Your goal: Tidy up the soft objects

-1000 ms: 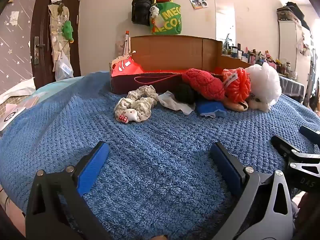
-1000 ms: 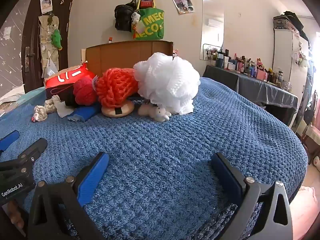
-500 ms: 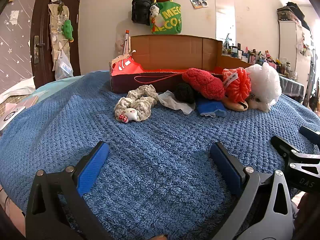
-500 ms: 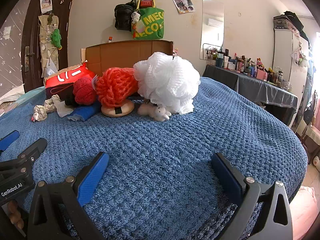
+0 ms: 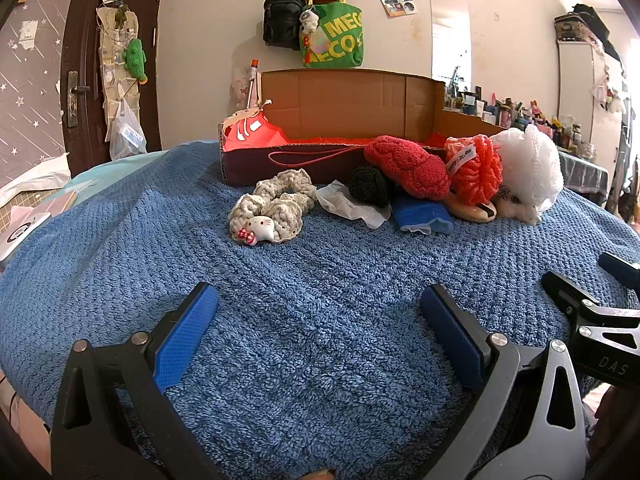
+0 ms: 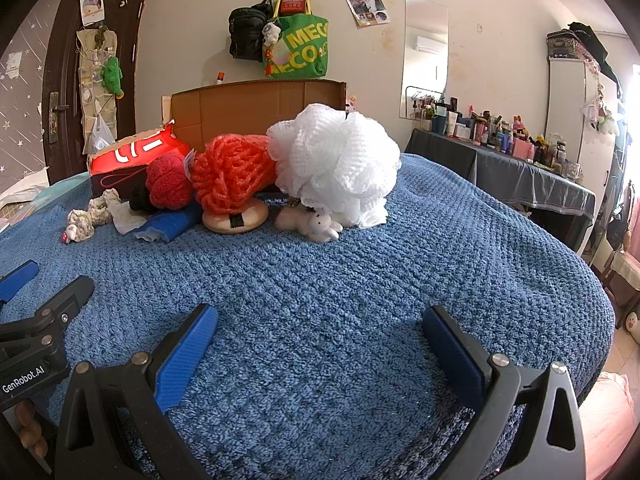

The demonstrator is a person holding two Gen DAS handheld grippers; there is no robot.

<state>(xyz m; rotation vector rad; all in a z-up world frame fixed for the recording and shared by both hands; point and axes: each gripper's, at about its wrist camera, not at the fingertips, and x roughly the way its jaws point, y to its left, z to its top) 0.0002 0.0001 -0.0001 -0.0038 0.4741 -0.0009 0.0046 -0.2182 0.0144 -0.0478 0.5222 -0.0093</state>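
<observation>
My left tongs [image 5: 318, 326] sit spread wide over the blue blanket [image 5: 320, 280], nothing between the blue pads. My right tongs [image 6: 320, 336] are spread the same way, also empty, just beside the left pair and low over the blanket.

Ahead of both I have a broad bare stretch of blanket before the cluster of soft things, which I'll place against the cardboard box [image 5: 348, 120]. On the right, the blanket's edge drops off in a curve toward the floor, with a dark cloth-covered worktop [image 6: 532, 184] crowded with bottles beyond it.

Nearest me from the box's front wall lies the cream scrunchie [image 5: 276, 204] with a small white cat charm, apart from the rest, toward the box's left end. Just right of it is a crumpled white cloth [image 5: 352, 206], then a folded blue cloth [image 5: 422, 214] with a dark yarn ball [image 5: 368, 186] behind it, close to the box front. The red knitted piece [image 5: 408, 166] leans against the box's front rim. At the box's right end the orange mesh pouf [image 6: 230, 174] rests on a tan round pad [image 6: 236, 218], touching the white mesh pouf [image 6: 336, 168], with a small plush bunny [image 6: 312, 224] at its foot.

Behind the box a green tote [image 5: 332, 38] hangs on the wall.
</observation>
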